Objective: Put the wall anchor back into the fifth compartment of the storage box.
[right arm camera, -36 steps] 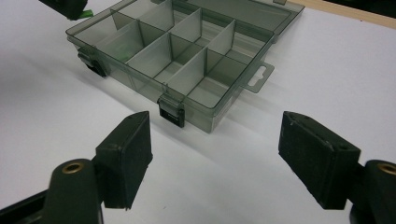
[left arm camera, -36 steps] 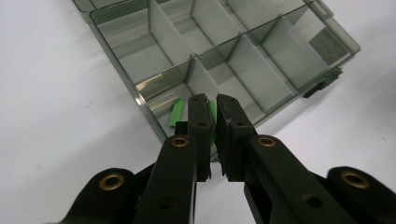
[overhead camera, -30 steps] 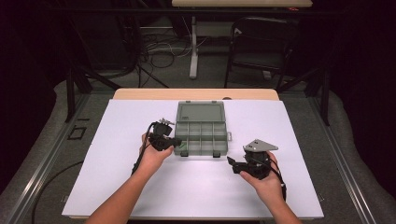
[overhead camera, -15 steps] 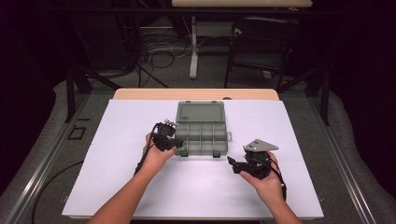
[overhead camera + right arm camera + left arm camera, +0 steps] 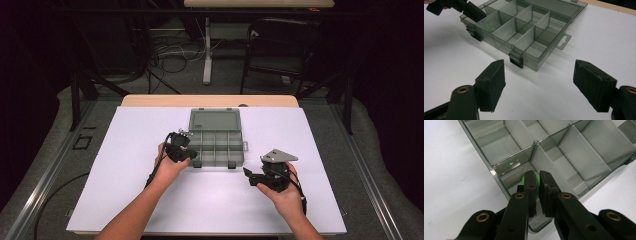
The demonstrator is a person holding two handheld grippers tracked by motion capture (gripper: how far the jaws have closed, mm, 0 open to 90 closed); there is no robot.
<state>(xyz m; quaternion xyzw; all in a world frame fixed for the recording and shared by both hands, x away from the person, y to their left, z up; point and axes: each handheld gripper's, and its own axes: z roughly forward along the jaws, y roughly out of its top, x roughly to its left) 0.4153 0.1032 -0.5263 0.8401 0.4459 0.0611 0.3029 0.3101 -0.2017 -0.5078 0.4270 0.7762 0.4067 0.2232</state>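
- Now the left tool [image 5: 535, 176] has its jaws pinched almost together on a small green piece [image 5: 537, 185], which peeks out bright between and just behind the two tips.
- That tool hangs over the near-left corner of the open compartment box [image 5: 564, 157], its tips dipping just inside the near-left compartment [image 5: 510, 176]; whether the green piece already touches the floor of that cell cannot be told.
- So the relation the coming move turns on, as I judge it: the cell lies straight below and slightly beyond the tips, so letting go or lowering a little further would leave the piece in this corner cell, not the one to its right past the divider.
- In the high view the left tool [image 5: 181, 148] sits touching the box's [image 5: 216, 145] left near edge, and the box's long axis runs left to right across the white counter [image 5: 125, 150], its lid [image 5: 215, 120] folded open on the far side.
- Well off to the right and nearer, the right tool [image 5: 248, 176] hovers idle with its jaws spread wide and nothing between them; the left hand is clearly the nearer one to the box.
- Against the earlier pictures, the left tool has shifted right, from just beside the box to over its corner, while the right tool has stayed where it was.
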